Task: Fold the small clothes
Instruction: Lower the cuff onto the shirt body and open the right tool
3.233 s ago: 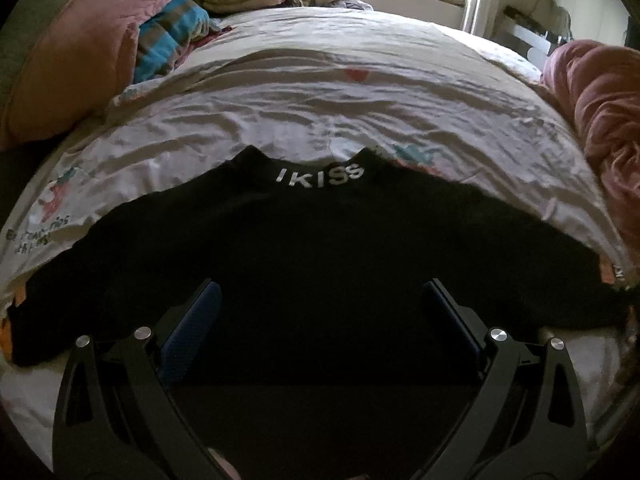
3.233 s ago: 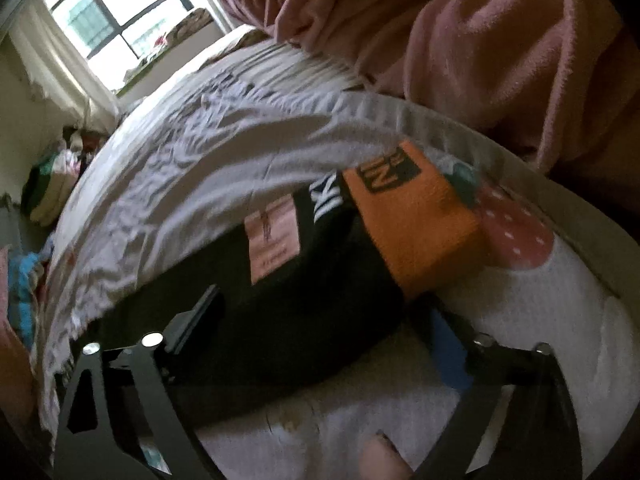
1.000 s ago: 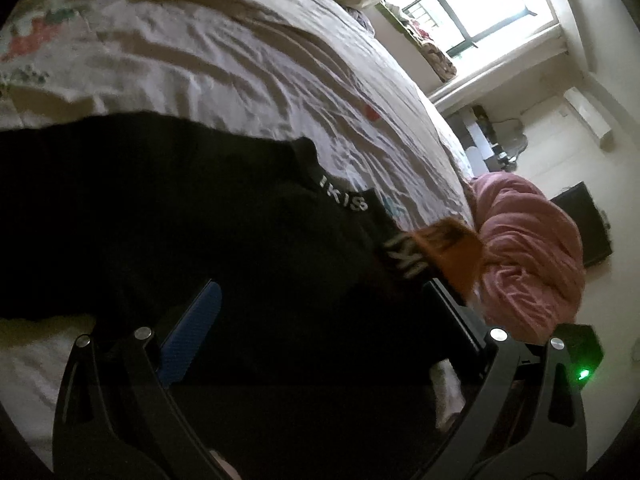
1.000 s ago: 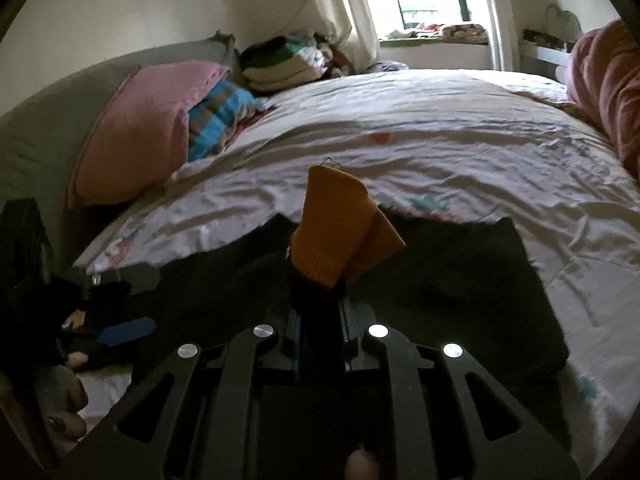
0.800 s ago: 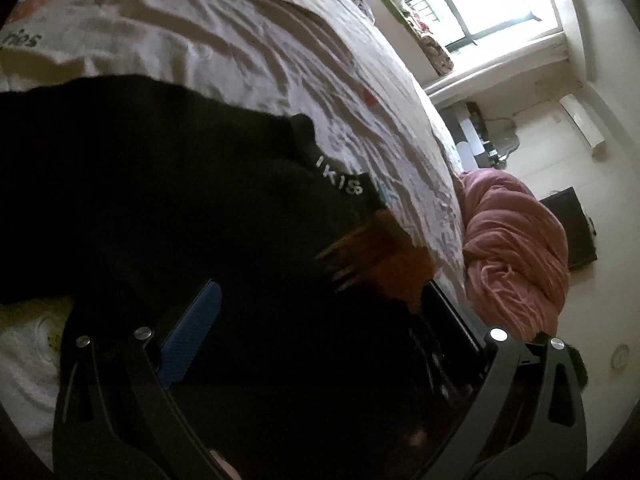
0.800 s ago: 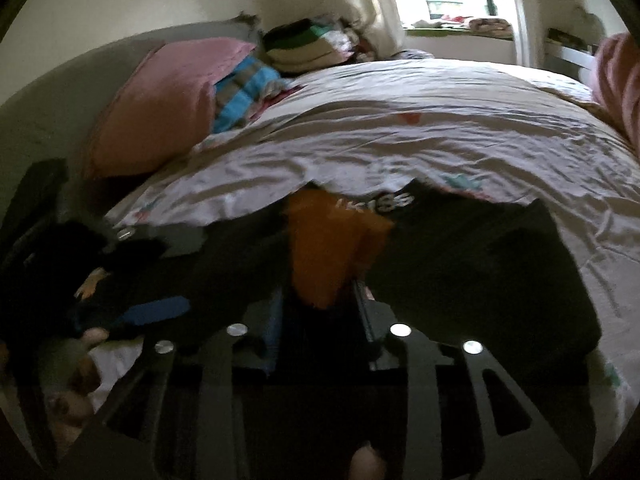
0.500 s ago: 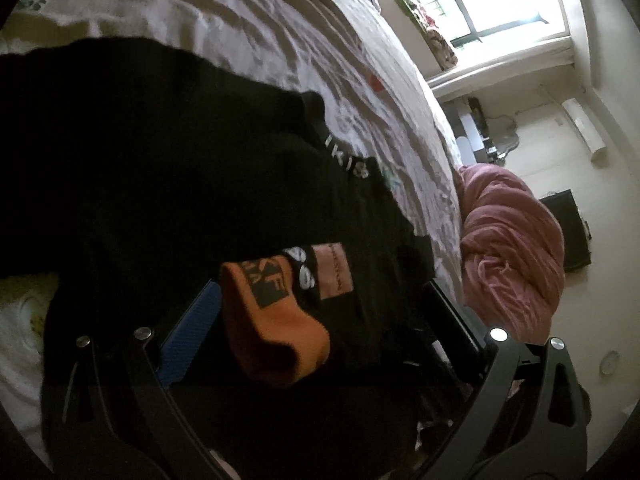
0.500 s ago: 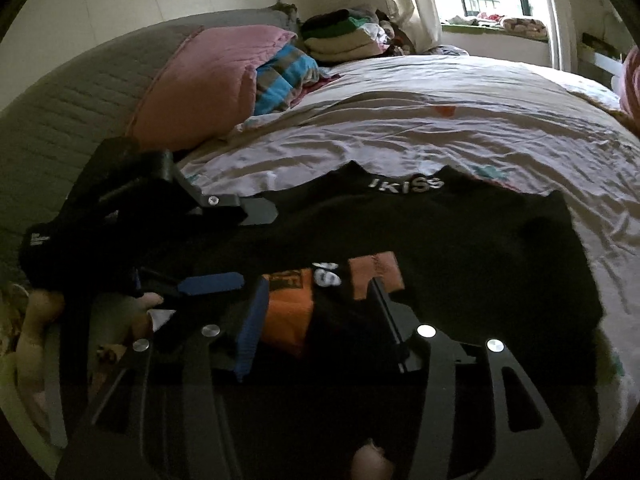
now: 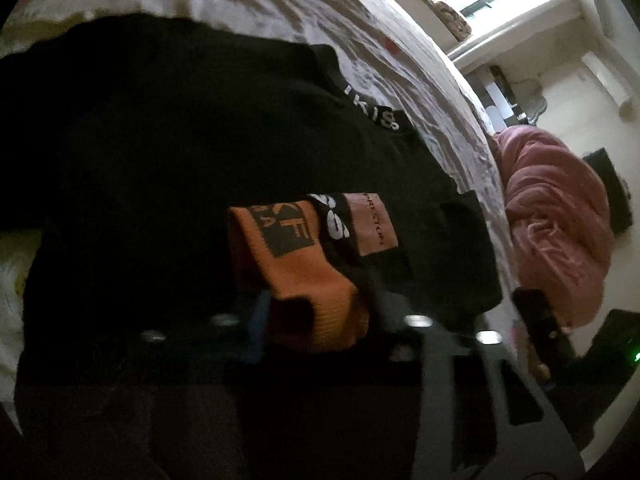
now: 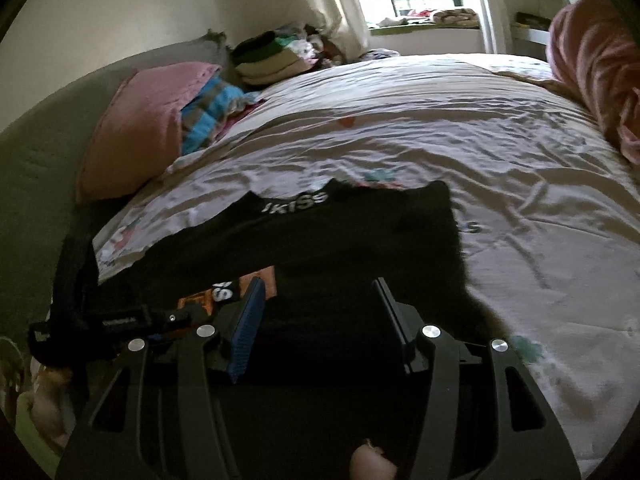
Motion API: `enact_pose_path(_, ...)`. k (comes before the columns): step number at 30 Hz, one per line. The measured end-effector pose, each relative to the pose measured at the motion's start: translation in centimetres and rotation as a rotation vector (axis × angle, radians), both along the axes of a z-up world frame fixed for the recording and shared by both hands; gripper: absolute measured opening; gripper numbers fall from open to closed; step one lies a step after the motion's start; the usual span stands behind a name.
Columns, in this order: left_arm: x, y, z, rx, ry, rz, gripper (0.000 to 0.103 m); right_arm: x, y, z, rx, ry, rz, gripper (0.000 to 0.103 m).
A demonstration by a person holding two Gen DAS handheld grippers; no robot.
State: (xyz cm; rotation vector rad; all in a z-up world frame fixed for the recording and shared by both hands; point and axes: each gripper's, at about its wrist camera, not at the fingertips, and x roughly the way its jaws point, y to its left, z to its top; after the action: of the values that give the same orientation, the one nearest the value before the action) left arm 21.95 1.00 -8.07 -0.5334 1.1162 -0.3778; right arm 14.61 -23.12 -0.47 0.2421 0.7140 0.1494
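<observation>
A black sweater (image 9: 180, 140) lies flat on the bed, its "IKISS" collar (image 9: 372, 114) at the far side. One sleeve is folded across the body and ends in an orange cuff (image 9: 296, 264) beside a pink patch (image 9: 372, 224). My left gripper (image 9: 320, 300) is closing, and both pads touch the sides of that cuff. In the right wrist view the sweater (image 10: 360, 248) lies under my right gripper (image 10: 320, 284), which is open with nothing between its fingers. To its left, the left gripper (image 10: 180, 316) sits at the cuff (image 10: 196, 302).
The printed white bedsheet (image 10: 440, 120) stretches away behind the sweater. A pink blanket (image 10: 592, 60) is heaped at the right edge. At the headboard are a pink pillow (image 10: 136, 132), a striped blue cloth (image 10: 208, 112) and a stack of folded clothes (image 10: 268, 60).
The right gripper carried the orange-cuffed sleeve across the sweater, opened, let it go and drew back to the right. The left gripper came down and closed around the cuff.
</observation>
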Motion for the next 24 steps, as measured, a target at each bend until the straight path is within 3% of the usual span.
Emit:
enact_pose_path(2,0.0,0.1,0.3,0.008,-0.037,-0.004,0.002,-0.3,-1.0,0.0,-0.005,0.002,-0.023,0.053)
enact_pose_path(6,0.1,0.0,2.7,-0.005,-0.137,-0.02,0.0,-0.5,-2.2,0.0,-0.033,-0.001,-0.069,0.053)
enact_pose_path(10,-0.5,-0.7,6.7,0.086,-0.294,-0.033,0.0,-0.5,-2.7,0.2,-0.052,-0.007,-0.087,0.053)
enact_pose_path(15,-1.0,-1.2,10.0,0.13,-0.431,-0.079,0.0,-0.1,-2.5,0.0,-0.087,-0.009,-0.094,0.053)
enact_pose_path(18,-0.7,-1.0,9.9,0.153,-0.424,-0.09,0.0,0.3,-2.2,-0.3,-0.112,0.002,-0.104,0.053)
enact_pose_path(24,0.5,-0.1,7.2,0.216,-0.322,-0.057,0.0,1.3,-1.8,-1.3,-0.163,0.039,-0.121,0.053)
